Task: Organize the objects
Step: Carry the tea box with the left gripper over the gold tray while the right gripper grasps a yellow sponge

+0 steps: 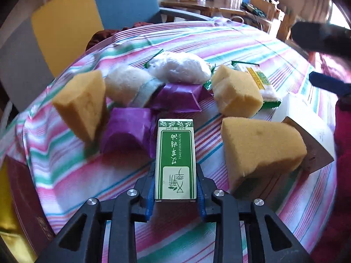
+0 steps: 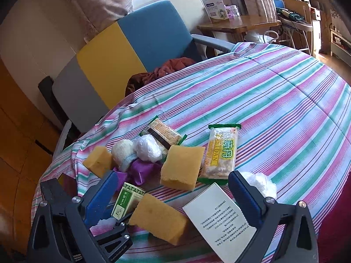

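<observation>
A green and white essential-oil box [image 1: 175,153] lies on the striped tablecloth [image 1: 65,168], and my left gripper [image 1: 175,175] is shut on its near end, blue pads against both sides. In the right wrist view the same box [image 2: 128,199] sits at the lower left with the left gripper [image 2: 120,221] on it. My right gripper [image 2: 173,175] hangs open above the pile, nothing between its fingers. Three yellow sponges [image 1: 84,103] [image 1: 238,92] [image 1: 258,151] surround the box. Purple wrappers [image 1: 129,133], white wrapped balls [image 1: 182,68] and a green-edged snack packet [image 2: 221,153] lie beyond.
A white printed box [image 2: 221,217] lies near the table's front, with another white ball [image 2: 261,184] beside the right finger. A blue, yellow and grey chair [image 2: 131,39] holding reddish cloth stands behind the table. A dark red box [image 1: 22,186] sits at the left edge.
</observation>
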`<state>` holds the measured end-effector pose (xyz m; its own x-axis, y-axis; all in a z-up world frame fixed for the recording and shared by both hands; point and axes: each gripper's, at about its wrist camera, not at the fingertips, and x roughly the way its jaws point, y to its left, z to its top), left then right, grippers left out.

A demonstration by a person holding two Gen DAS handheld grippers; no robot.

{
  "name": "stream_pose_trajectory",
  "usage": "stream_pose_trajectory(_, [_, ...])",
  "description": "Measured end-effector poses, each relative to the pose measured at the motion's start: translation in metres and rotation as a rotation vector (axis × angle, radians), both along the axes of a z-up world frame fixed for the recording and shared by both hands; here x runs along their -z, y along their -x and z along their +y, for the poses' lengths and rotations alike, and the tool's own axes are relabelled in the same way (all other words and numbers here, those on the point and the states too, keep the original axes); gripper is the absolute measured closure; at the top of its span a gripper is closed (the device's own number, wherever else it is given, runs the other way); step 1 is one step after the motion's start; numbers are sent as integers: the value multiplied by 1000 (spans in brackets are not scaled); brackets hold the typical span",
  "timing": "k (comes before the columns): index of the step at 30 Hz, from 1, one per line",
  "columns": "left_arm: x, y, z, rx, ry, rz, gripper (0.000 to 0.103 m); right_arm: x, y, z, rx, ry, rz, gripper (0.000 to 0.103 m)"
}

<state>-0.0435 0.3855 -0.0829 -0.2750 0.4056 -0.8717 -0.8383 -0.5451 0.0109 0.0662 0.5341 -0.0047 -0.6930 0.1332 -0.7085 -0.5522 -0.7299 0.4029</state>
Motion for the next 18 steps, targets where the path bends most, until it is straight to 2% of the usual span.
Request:
stream_pose_trajectory(3, [-4,-2,-18,-49,-17,-4,72,0,7,-8,-64,-3,2,5])
stream_pose_trajectory(6, [-15,-7,-38,-97,-43,10,72,4,19,-23,-165,-2,-25,5])
stream_pose_trajectory(12, [-47,-23,-75,-147,-111,69,72,26,47,-66,-363,-106,-210,5])
stream_pose_trajectory(15, [-60,-27,-95,-177,-133,96,72,35,50,-77,-398,-174,-283,5])
stream_pose_trajectory(18, [-73,-33,-116,-204,-151,133,72,38,50,-76,-398,-210,-314,5])
